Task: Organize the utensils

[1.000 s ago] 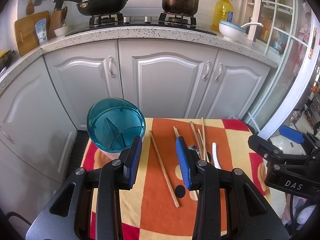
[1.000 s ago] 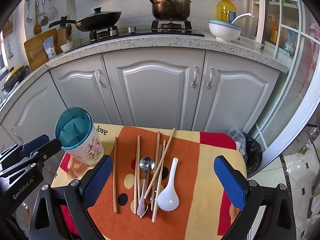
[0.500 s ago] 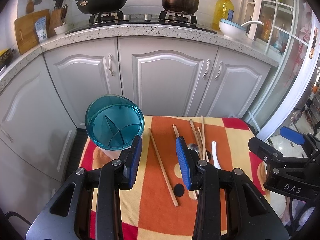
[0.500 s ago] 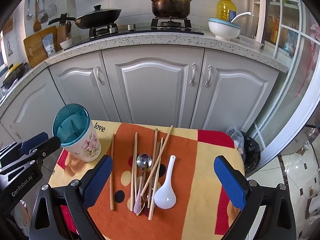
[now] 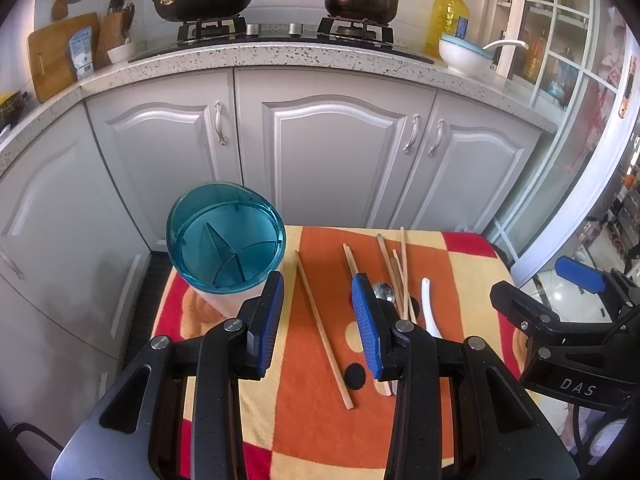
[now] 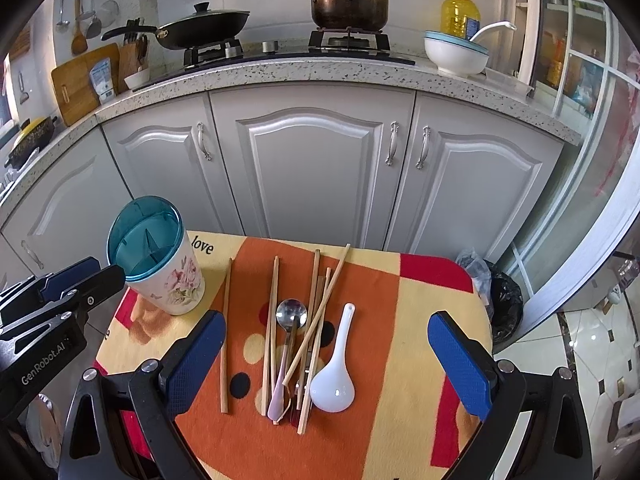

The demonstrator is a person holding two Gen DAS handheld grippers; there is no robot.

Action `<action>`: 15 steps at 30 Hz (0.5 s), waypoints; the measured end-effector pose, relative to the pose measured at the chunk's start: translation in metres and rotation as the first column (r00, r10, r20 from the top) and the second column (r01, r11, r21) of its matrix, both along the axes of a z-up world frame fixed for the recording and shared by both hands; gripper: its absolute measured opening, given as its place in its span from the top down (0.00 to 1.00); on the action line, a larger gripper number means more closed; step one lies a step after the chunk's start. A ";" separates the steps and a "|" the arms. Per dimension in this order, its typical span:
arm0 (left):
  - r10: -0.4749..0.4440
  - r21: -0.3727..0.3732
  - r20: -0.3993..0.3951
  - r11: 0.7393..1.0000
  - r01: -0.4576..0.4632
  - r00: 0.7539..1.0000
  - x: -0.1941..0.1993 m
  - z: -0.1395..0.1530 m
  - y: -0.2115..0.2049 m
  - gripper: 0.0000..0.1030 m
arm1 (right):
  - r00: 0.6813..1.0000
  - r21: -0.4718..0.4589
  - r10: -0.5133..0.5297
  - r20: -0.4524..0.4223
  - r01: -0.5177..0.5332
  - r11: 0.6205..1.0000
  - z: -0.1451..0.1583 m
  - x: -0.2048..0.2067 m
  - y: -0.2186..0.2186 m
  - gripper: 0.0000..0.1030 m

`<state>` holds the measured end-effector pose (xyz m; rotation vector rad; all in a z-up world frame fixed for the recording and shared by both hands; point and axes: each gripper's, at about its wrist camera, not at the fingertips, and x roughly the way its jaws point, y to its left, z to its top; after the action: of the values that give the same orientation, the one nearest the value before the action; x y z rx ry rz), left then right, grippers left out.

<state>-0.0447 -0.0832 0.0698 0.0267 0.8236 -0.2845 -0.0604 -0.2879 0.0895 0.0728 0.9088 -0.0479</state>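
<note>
My left hand-held gripper (image 5: 316,320): partly open, holds nothing, above the cloth-covered surface (image 6: 420,292).
My right hand-held gripper (image 6: 326,354): wide open, empty, over the utensils.
Holder (image 6: 158,256): one, upright, far-left corner.
Spoons: white spoon (image 6: 336,368), metal spoon (image 6: 292,314).
Chopsticks (image 6: 226,332): several, overlapping; I cannot count them exactly.

Grey panelled cabinet doors (image 6: 312,172) run under speckled stone countertop (image 6: 304,74). Black lidded frying pan (image 6: 204,26) and dark metal stockpot (image 6: 348,2) sit on gas hob. Yellow oil bottle (image 6: 460,12) behind white bowl (image 6: 456,56). Wooden cutting board (image 6: 80,80) leans left. White-framed glass door (image 6: 592,128) right, daylight through it.
</note>
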 end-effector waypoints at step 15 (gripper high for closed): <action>-0.001 -0.001 -0.004 1.000 0.001 1.000 0.000 0.000 0.000 0.67 | 1.000 0.019 0.005 -0.002 -0.005 1.000 -0.004 0.000 -0.001 0.02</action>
<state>-0.0446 -0.0836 0.0698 0.0261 0.8271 -0.2860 -0.0604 -0.2891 0.0856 0.0877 0.9116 -0.0344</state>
